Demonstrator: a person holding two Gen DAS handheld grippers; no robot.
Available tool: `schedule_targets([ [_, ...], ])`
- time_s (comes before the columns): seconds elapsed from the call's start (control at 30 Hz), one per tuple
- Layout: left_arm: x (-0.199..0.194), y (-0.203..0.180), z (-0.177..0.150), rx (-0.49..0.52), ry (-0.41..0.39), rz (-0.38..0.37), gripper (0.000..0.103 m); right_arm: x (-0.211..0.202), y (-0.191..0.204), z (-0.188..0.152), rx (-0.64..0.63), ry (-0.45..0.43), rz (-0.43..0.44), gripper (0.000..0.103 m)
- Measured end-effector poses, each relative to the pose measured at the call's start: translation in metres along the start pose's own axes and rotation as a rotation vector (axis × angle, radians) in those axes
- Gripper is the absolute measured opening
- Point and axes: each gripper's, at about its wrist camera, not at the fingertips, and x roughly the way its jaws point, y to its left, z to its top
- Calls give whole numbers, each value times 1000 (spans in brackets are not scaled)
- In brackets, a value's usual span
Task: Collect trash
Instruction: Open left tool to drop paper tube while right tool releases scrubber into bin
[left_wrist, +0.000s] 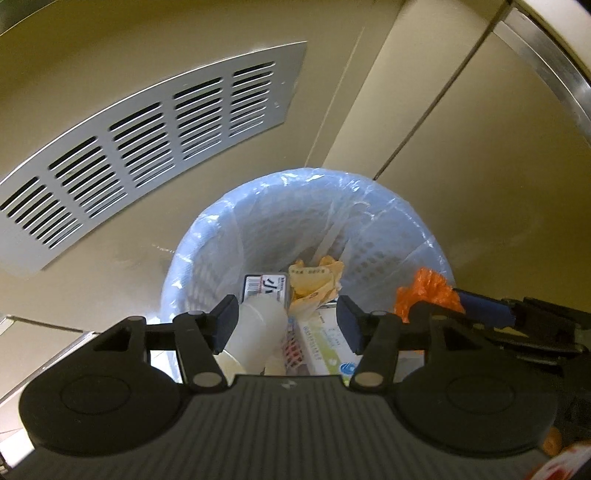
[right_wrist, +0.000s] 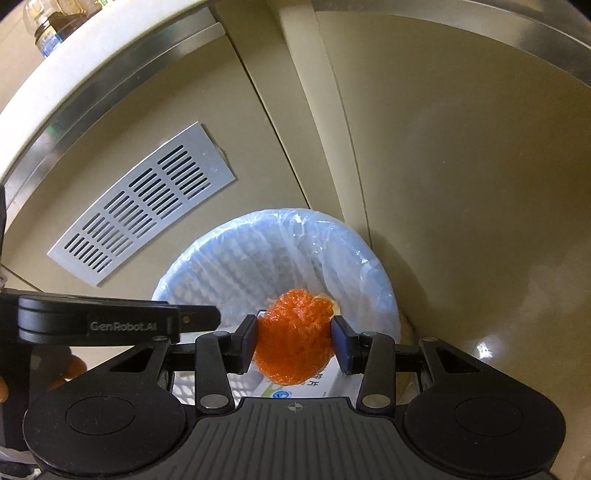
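Orange mesh wad (right_wrist: 295, 336) clamped in right hand-held gripper (right_wrist: 293, 341) above bin (right_wrist: 207, 266).

The beige floor (right_wrist: 480, 258) carries a blue mesh wastebasket (right_wrist: 207, 273) lined with clear plastic, standing directly below and ahead of the right tool (right_wrist: 293, 334), close against the cabinet (right_wrist: 258, 155) base.

Glossy clear plastic liner (left_wrist: 391, 199) over perforated plastic basket (right_wrist: 229, 266), crinkly orange mesh (right_wrist: 295, 336), matt metal vent (left_wrist: 140, 147)
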Motion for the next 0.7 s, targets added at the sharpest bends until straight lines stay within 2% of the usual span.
schedule_targets([
  [0.27, -10, 7, 2, 7, 0, 20, 55, 6, 8, 4, -16, -18, 1, 43],
  [0.33, -12, 9, 2, 5, -1, 20, 55, 7, 9, 5, -15, -28, 4, 46],
  [0.4, -14, 12, 2, 2, -3, 22, 55, 8, 9, 7, -5, -41, -7, 59],
  [0.43, -15, 13, 2, 1, -4, 23, 55, 9, 9, 8, 1, -45, -11, 61],
  [0.7, -21, 18, -2, 7, -5, 22, 55, 14, 8, 8, -1, -33, -14, 63],
])
